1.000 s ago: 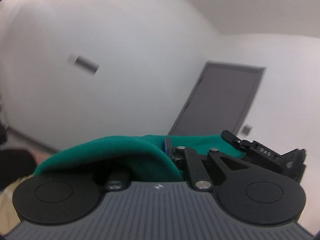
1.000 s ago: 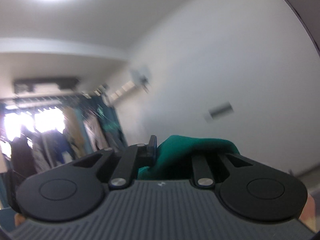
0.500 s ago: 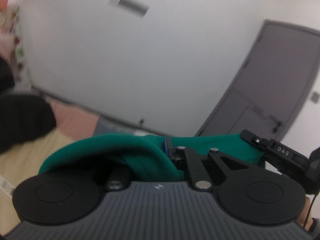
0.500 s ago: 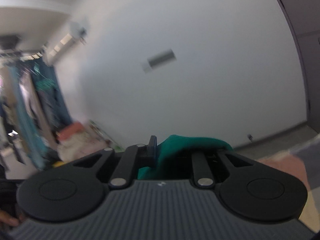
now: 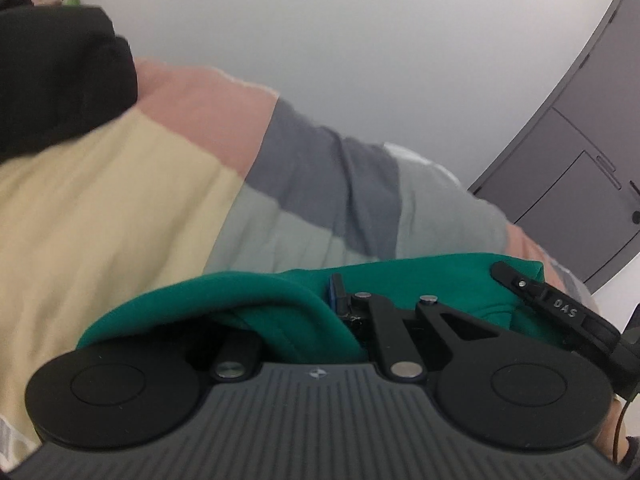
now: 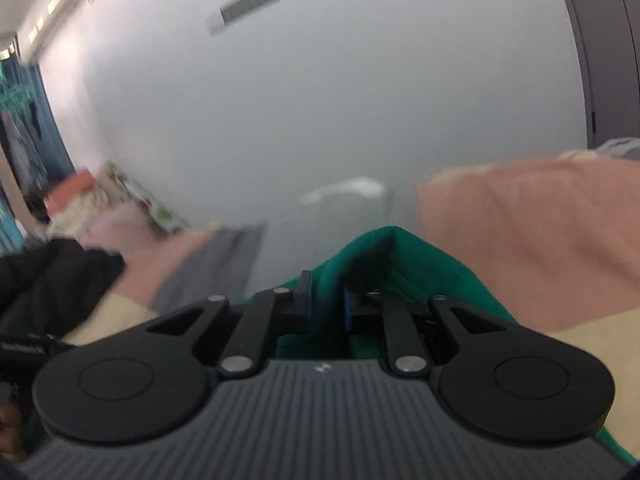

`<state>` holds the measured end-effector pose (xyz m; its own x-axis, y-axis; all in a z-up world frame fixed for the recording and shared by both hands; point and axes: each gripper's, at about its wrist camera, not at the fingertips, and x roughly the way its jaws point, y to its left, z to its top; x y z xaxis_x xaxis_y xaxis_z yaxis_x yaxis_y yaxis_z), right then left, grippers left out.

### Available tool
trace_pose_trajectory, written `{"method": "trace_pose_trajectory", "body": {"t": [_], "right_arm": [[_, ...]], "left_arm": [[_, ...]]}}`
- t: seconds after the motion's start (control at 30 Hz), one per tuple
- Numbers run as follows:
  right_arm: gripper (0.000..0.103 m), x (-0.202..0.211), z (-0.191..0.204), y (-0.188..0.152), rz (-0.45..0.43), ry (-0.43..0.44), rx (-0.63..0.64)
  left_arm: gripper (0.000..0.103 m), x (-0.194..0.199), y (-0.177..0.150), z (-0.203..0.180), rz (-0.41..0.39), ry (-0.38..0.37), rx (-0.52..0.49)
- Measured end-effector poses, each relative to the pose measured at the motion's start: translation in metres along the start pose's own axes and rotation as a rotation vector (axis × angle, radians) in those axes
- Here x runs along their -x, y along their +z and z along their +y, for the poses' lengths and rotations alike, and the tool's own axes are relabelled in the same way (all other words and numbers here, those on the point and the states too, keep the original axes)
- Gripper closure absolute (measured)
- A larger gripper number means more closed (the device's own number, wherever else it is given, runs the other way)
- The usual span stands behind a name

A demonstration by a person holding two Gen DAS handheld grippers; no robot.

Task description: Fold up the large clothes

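We see both tools tipped downward over a bed cover [image 5: 120, 208] of yellow, pink and grey blocks. The left gripper [image 5: 334, 300] is clamped on a green garment [image 5: 248, 296], whose fold drapes over and hides one finger. The right gripper [image 6: 328, 304] pinches a ridge of the same green cloth between its blue pads [image 6: 306, 294]. A black garment [image 5: 56, 76] lies at the left, blurred. How far the green garment hangs below we cannot tell.

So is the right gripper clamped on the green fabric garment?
Yes, the right gripper has a raised fold of the green fabric garment pinched between its blue pads.
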<state>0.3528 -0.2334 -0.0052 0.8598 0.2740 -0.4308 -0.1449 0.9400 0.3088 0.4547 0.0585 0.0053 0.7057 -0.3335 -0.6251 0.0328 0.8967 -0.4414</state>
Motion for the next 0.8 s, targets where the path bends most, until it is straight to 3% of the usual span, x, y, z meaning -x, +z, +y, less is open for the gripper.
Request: {"method": "trace_pose_trajectory", "body": {"t": [0.2,0.3,0.37,0.47,0.53,0.6,0.8], "right_arm": [[0.086,-0.005,0.002,-0.003,0.019,-0.015,0.012],[0.084,0.0,0.003,-0.002,0.014,-0.023,0.022],[0.084,0.007,0.006,0.002,0.003,-0.018,0.004],[0.083,0.016,0.015,0.004,-0.017,-0.013,0.015],[0.068,0.031,0.02,0.0,-0.025,-0.006,0.019],[0.043,0.049,0.026,-0.004,-0.026,0.001,0.008],[0.042,0.119,0.042,-0.019,-0.035,0.022,-0.086]], "left_arm": [[0.09,-0.01,-0.009,0.009,-0.002,0.01,-0.008],[0.083,-0.014,-0.01,0.007,0.031,0.031,-0.026],[0.062,-0.003,-0.012,0.001,0.021,0.037,-0.027],[0.044,0.018,-0.019,-0.011,0.007,0.032,-0.054],[0.037,0.039,-0.024,-0.02,-0.019,0.045,-0.081],[0.035,0.061,-0.031,-0.026,-0.035,0.06,-0.093],[0.034,0.139,-0.055,-0.04,-0.066,0.093,-0.083]]}}
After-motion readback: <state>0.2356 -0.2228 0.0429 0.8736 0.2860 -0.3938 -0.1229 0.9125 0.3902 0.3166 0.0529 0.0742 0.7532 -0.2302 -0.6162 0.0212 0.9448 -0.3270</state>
